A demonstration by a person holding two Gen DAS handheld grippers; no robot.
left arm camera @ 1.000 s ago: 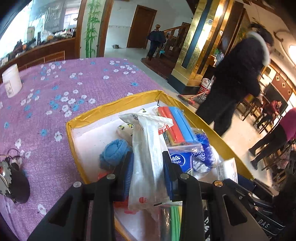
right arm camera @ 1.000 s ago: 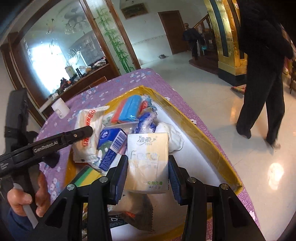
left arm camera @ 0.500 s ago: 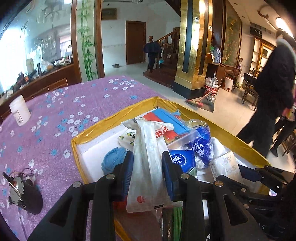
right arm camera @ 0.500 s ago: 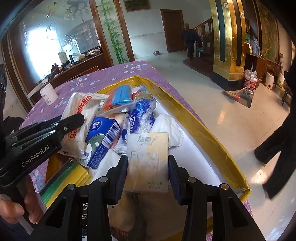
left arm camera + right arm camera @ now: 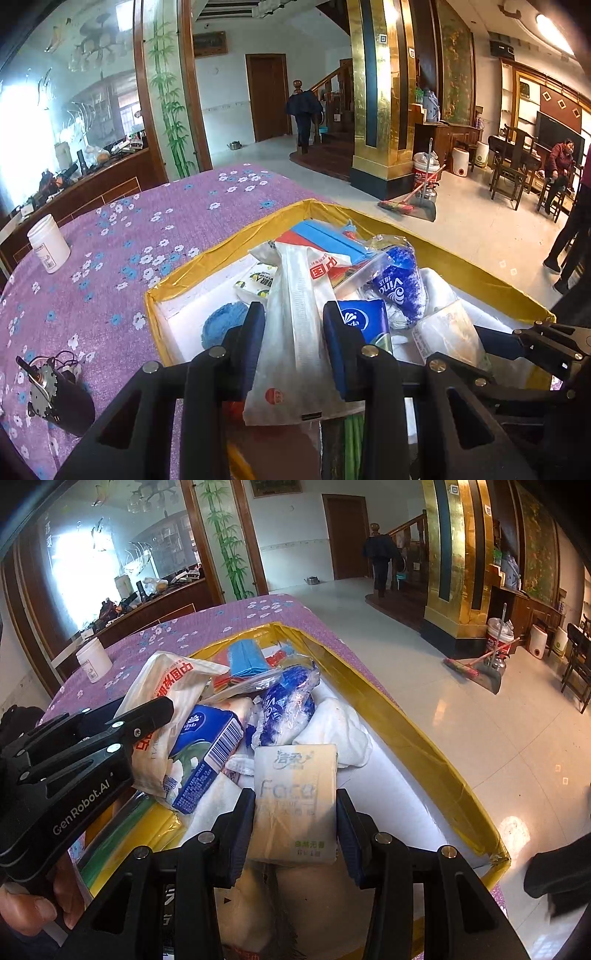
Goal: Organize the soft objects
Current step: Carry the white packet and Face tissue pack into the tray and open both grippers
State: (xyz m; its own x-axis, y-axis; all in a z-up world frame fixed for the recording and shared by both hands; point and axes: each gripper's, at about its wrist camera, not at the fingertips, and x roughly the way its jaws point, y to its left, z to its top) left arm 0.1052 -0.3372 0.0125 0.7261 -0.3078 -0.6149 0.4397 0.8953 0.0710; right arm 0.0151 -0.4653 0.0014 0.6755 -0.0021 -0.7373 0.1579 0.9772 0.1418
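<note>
A gold-rimmed box (image 5: 229, 242) with a white inside sits on the purple flowered table; it also shows in the right wrist view (image 5: 388, 716). My left gripper (image 5: 293, 325) is shut on a white plastic bag with red print (image 5: 295, 350), held above the box; the bag shows in the right wrist view (image 5: 166, 701). My right gripper (image 5: 295, 812) is shut on a beige tissue pack (image 5: 295, 801), also over the box. Inside lie a blue Vinda tissue pack (image 5: 207, 753), a blue crumpled wrapper (image 5: 288, 705), a blue cloth ball (image 5: 221, 325), a white cloth (image 5: 340, 731) and red and blue packs (image 5: 332, 240).
A white jar (image 5: 48, 243) stands far left on the table. A small motor with wires (image 5: 40, 387) lies at the near left. The table edge runs just right of the box, with tiled floor beyond. A broom and dustpan (image 5: 410, 203) lie by a gold pillar.
Both grippers have lifted and tilted up with their loads still held. The person in black who stood at the right has walked out of view.
</note>
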